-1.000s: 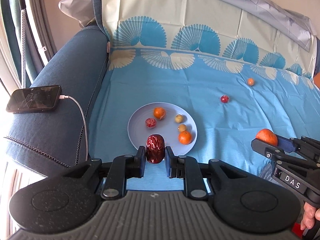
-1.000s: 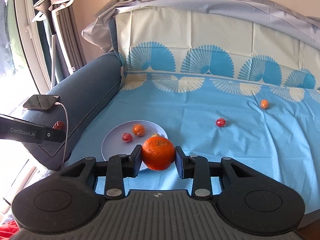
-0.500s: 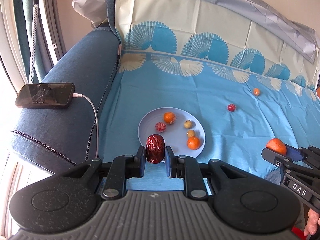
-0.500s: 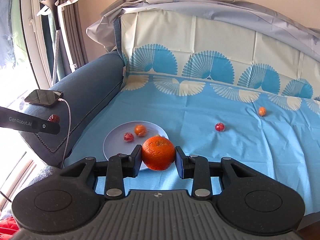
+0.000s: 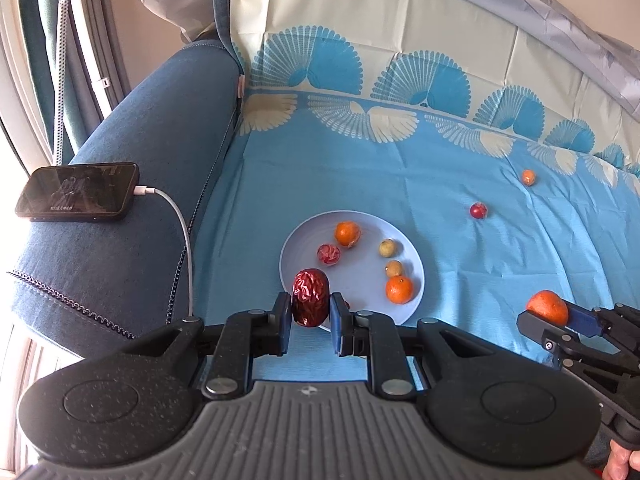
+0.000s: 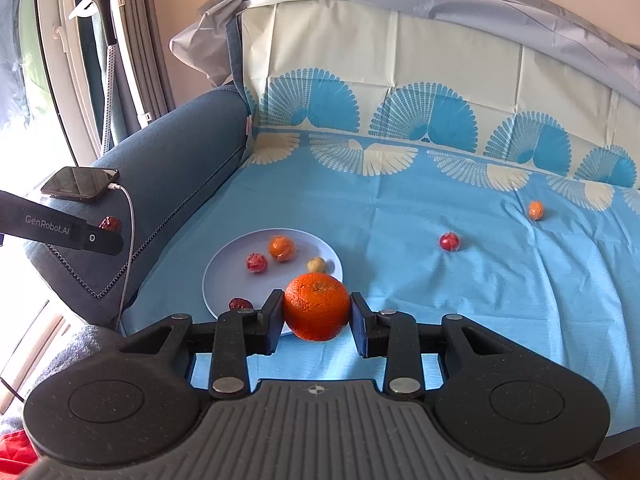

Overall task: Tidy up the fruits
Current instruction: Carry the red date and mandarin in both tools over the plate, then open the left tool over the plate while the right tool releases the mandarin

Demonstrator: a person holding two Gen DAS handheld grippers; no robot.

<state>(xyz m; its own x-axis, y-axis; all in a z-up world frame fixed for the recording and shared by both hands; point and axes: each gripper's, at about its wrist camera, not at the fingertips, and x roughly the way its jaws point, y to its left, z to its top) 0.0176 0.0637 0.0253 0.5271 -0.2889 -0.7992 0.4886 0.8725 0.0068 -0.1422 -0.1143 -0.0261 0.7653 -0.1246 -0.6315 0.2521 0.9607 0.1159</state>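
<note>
My left gripper (image 5: 310,322) is shut on a wrinkled red date (image 5: 311,297), held above the near rim of a pale blue plate (image 5: 416,258). The plate holds several small fruits, among them an orange (image 5: 399,289) and a red wrapped fruit (image 5: 329,254). My right gripper (image 6: 316,326) is shut on a large orange (image 6: 317,306), near the plate's (image 6: 224,264) front right rim; it also shows in the left wrist view (image 5: 547,307). A red fruit (image 6: 449,241) and a small orange fruit (image 6: 535,209) lie loose on the blue cloth to the right.
A phone (image 5: 78,191) with a white charging cable (image 5: 182,236) lies on the blue sofa armrest at left. The sofa back rises behind the blue patterned cloth (image 6: 500,280). A garment steamer stand (image 6: 112,20) is by the window at far left.
Both grippers have kept their fruits and drawn back and up a little; the plate and loose fruits now sit slightly farther off in both views.
</note>
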